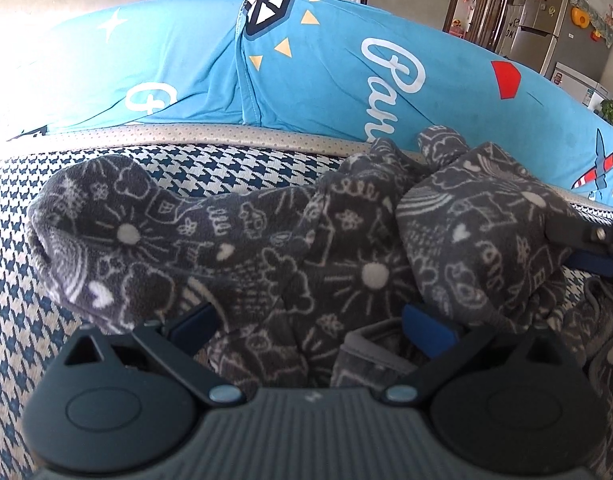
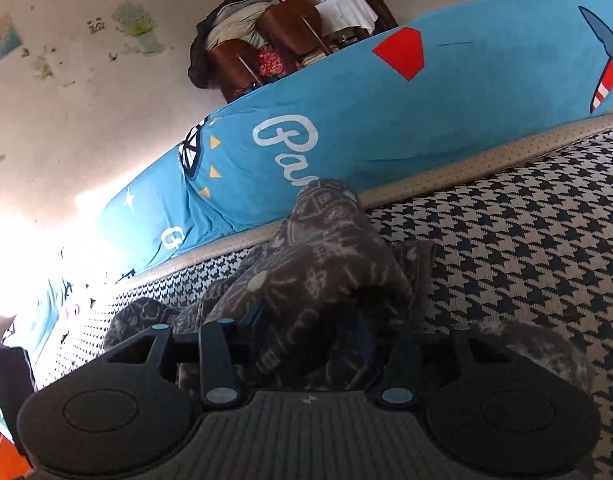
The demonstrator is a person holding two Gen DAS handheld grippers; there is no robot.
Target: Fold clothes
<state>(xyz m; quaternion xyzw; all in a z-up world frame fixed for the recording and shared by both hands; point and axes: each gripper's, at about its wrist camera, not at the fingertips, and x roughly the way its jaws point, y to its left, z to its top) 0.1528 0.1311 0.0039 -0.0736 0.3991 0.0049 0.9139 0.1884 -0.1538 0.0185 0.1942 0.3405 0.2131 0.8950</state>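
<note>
One grey fleece garment (image 1: 266, 248), bunched on the houndstooth cushion (image 1: 10, 300), long axis left-right before me. My left gripper (image 1: 318, 320) straddles it wide; right gripper (image 2: 310, 328) pinches its raised end.

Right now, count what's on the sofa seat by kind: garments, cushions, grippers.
Garments: 1, the grey patterned fleece, bunched on the houndstooth seat.
Cushions: 2, blue printed back cushions, meeting at a seam.
Grippers: 2, left gripper and right gripper, each in the fleece.
Total: 5
</note>
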